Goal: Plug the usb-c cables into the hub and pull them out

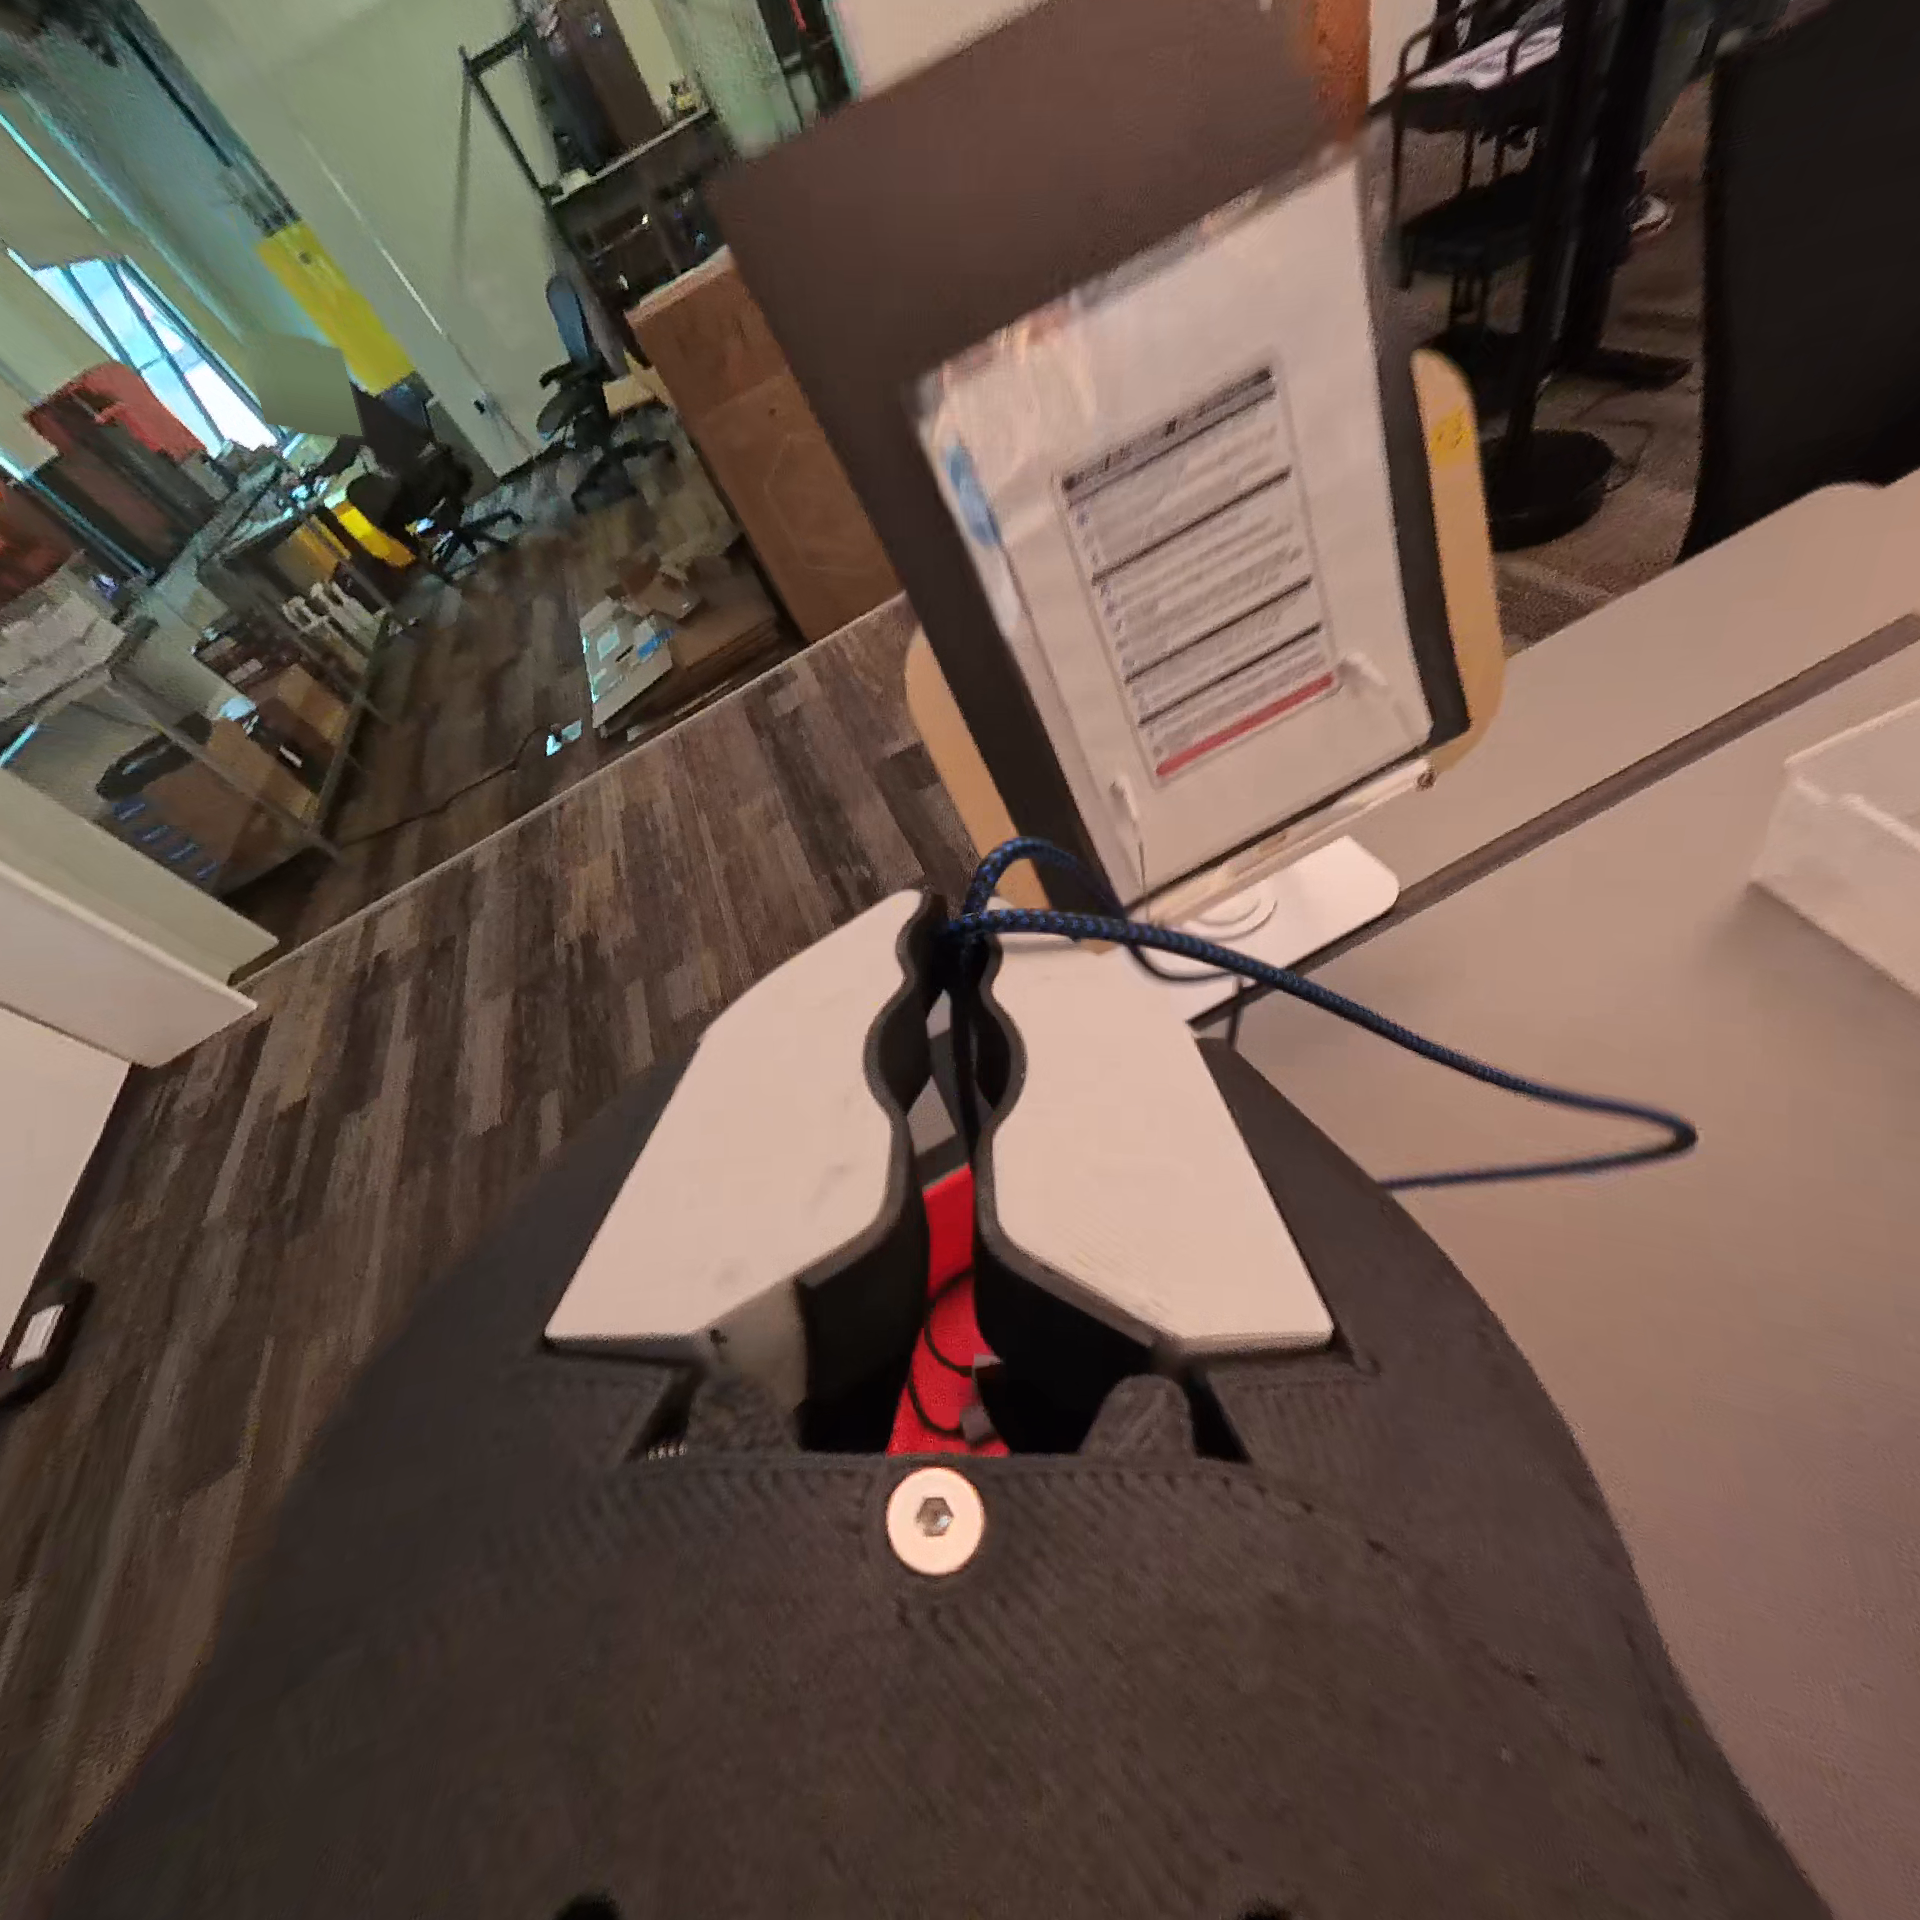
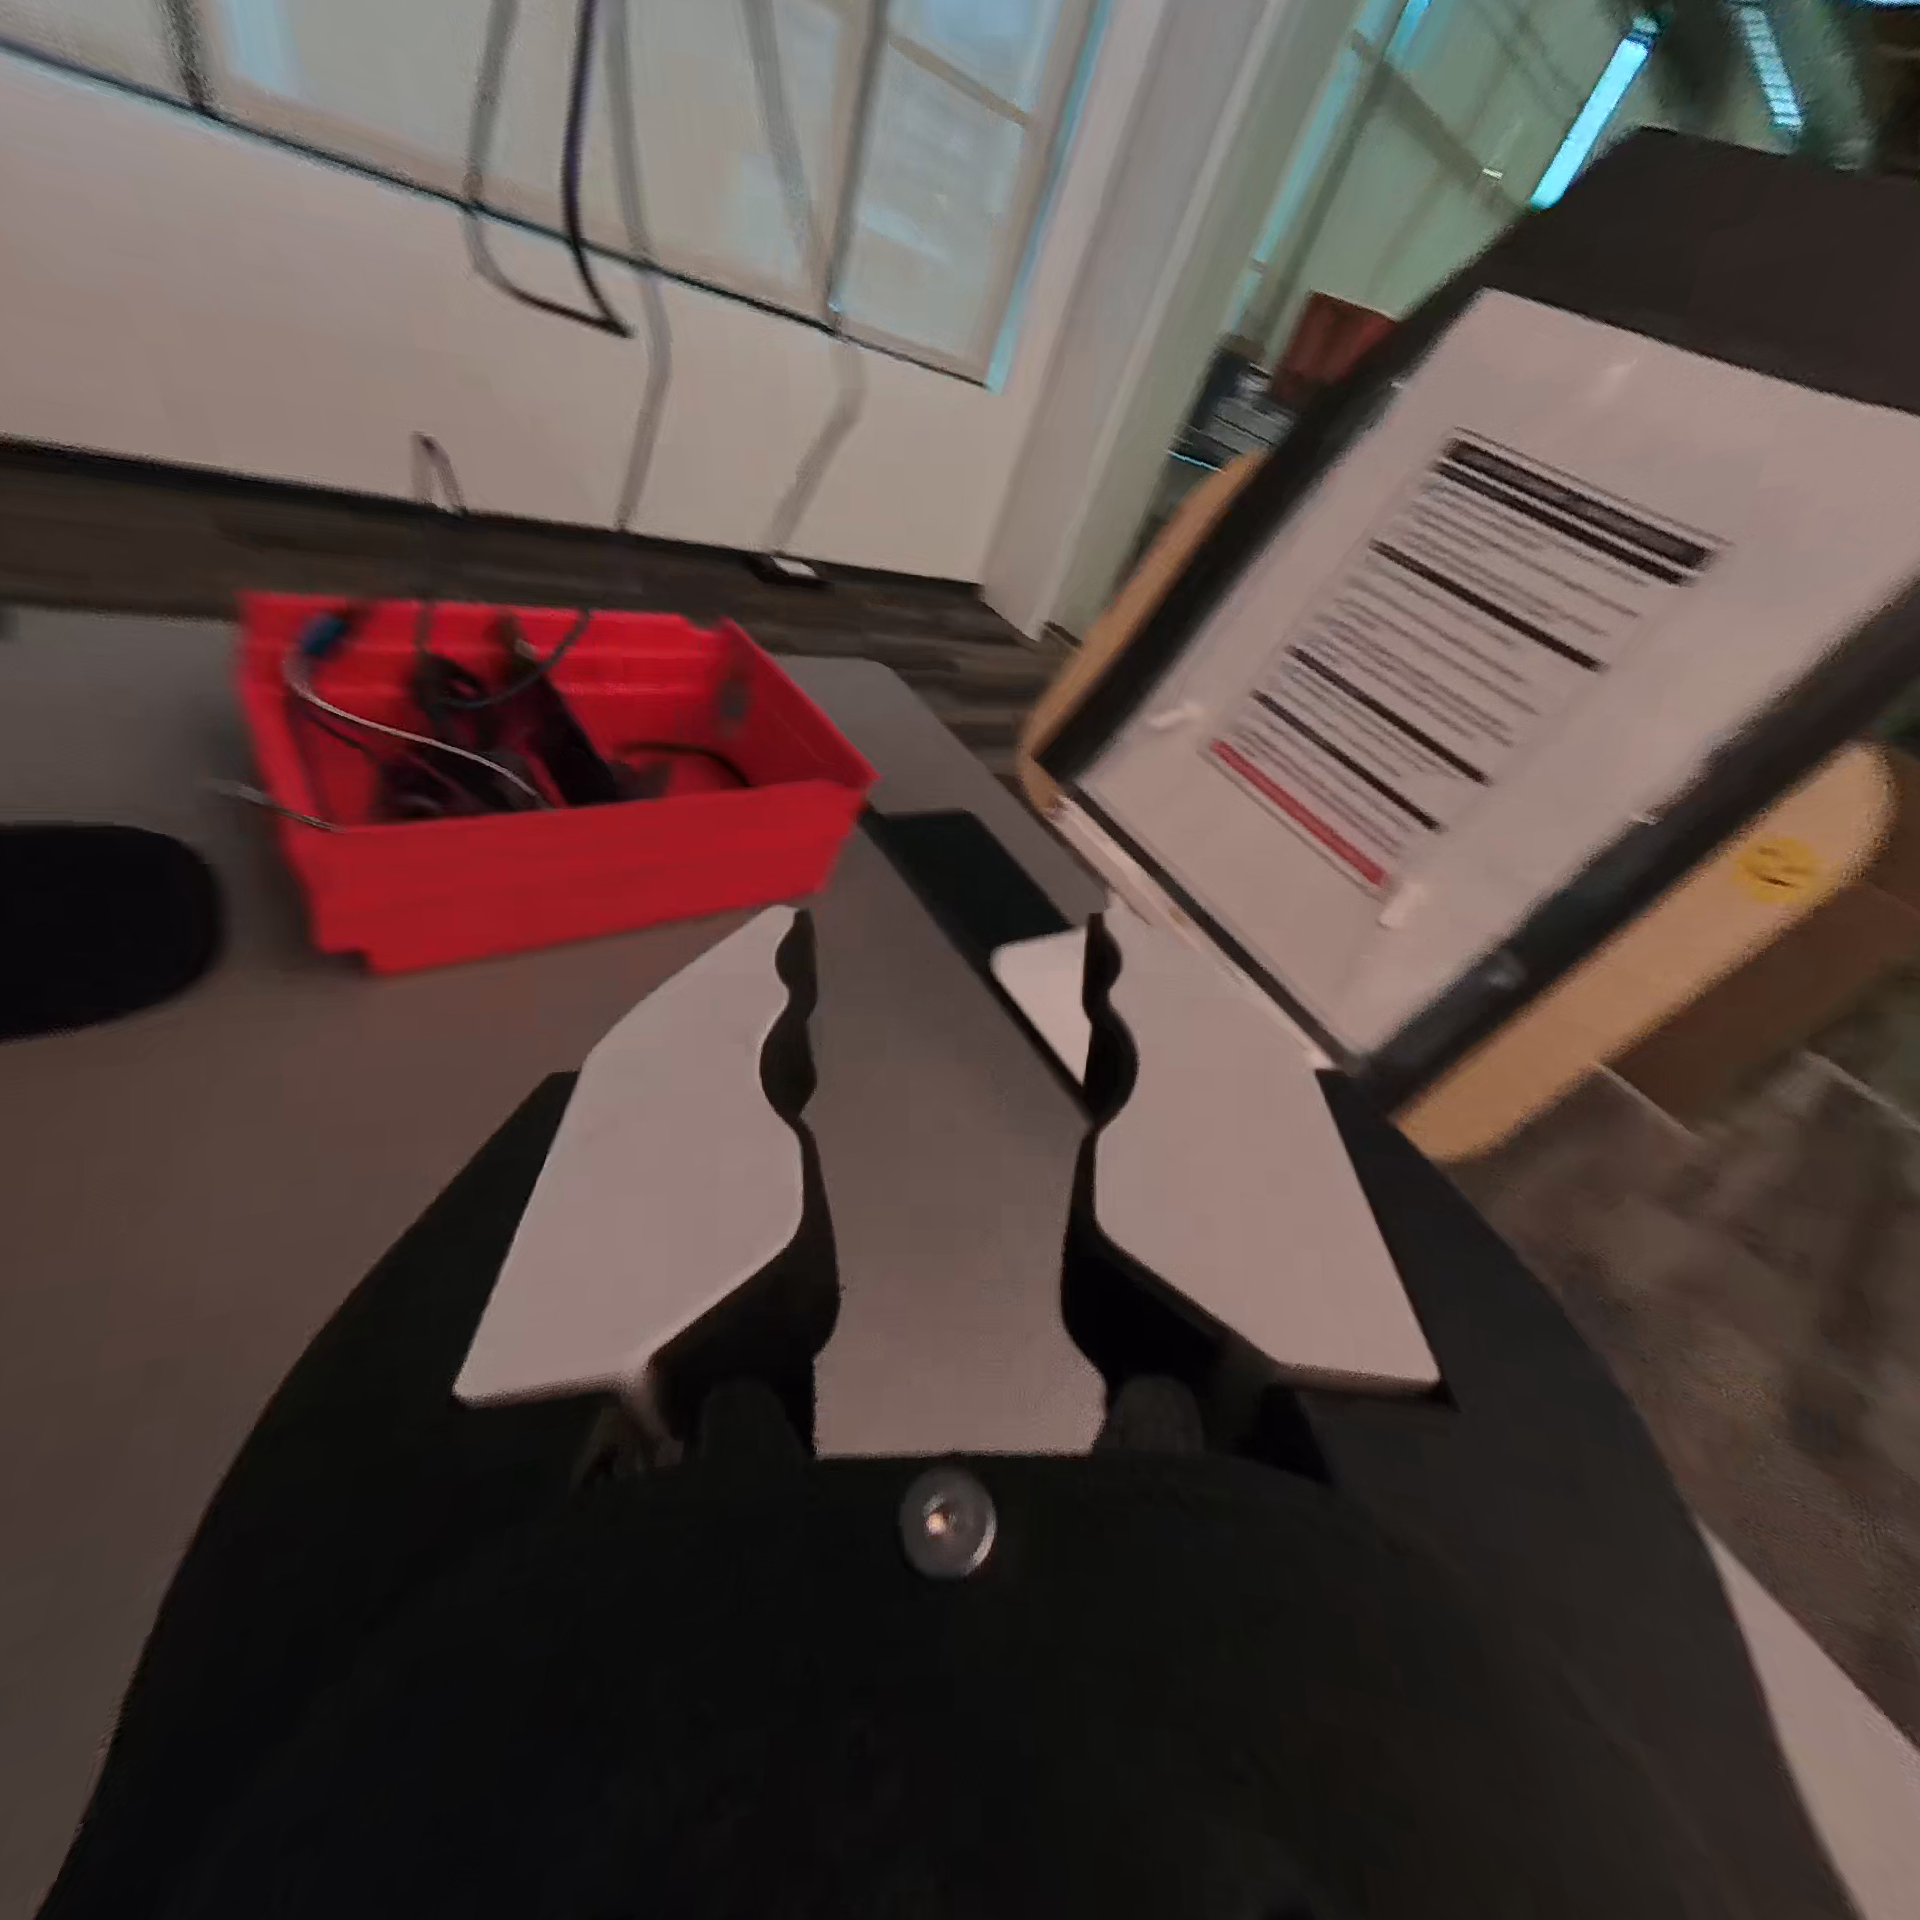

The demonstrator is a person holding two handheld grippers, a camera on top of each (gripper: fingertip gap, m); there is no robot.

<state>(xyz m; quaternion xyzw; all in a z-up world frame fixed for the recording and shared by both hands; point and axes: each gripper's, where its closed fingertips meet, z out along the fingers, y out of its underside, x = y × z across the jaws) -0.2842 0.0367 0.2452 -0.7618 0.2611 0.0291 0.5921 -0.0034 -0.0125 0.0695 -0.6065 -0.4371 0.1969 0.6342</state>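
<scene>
My left gripper is shut on a blue braided cable, pinched at the fingertips. The cable loops to the right and trails down onto the grey table. Below the left jaws a red bin with dark cables shows through the gap. My right gripper is open and empty above the table. The red bin with several tangled cables stands ahead and to the left of it. I see no hub in either view.
A framed printed sheet on a stand stands at the table's far edge, and shows in the right wrist view. A white box lies at right. A dark oval pad lies at left. Beyond the table is wood-pattern floor. Across from one pair of fingers to the other is roughly 35 cm.
</scene>
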